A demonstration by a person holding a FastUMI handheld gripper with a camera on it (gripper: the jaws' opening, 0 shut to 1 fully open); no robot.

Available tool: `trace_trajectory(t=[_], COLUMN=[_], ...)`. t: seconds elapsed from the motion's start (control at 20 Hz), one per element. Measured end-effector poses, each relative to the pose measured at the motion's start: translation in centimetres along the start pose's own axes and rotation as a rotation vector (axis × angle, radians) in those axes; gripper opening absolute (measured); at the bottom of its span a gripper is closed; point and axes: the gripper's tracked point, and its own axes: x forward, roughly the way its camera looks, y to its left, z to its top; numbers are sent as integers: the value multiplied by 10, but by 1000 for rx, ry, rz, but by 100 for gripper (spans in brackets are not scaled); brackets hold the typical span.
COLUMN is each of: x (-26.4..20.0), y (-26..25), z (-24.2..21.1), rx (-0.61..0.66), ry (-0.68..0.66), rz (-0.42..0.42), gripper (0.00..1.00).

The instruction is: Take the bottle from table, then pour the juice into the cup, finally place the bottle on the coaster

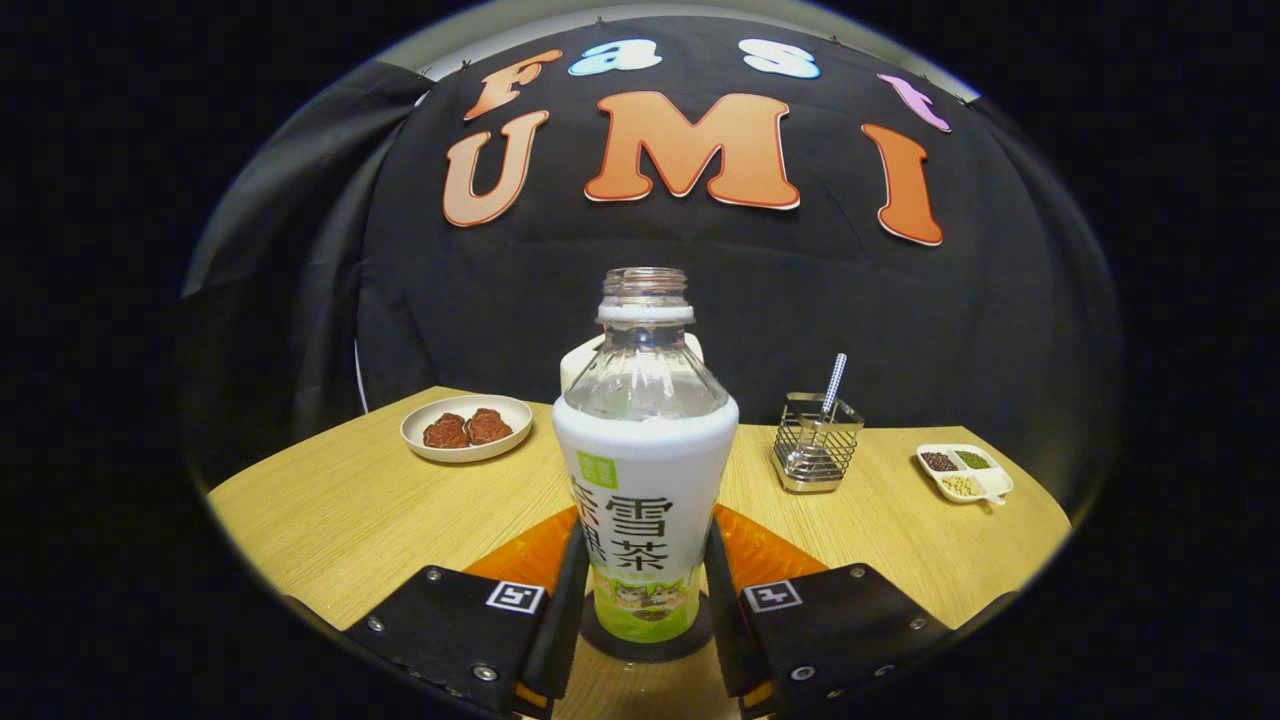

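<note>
An uncapped bottle [645,470] with a clear top and a white and green label stands upright between my fingers. Its base rests on a dark round coaster [600,640]. My gripper [645,540] holds it at label height, the left finger [570,590] and the right finger [718,590] each against a side. A white cup [578,362] stands right behind the bottle and is mostly hidden by it. No liquid is visible in the clear upper part of the bottle.
An orange mat [520,560] lies under the coaster on the wooden table [350,510]. Beyond it are a plate with two brown pastries [466,428] on the left, a wire holder with a straw [816,450] on the right, and a small divided dish of grains [964,471] at the far right.
</note>
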Motion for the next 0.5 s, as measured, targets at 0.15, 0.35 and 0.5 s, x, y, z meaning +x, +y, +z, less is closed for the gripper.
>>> trace_trajectory(t=[0.15,0.35,0.5], x=[3,3,-1], y=[0,-4,5], z=[-6,-6,-12], rx=[-3,4,65], ry=[11,3,43], rz=[-3,-4,45], gripper=[58,59,65])
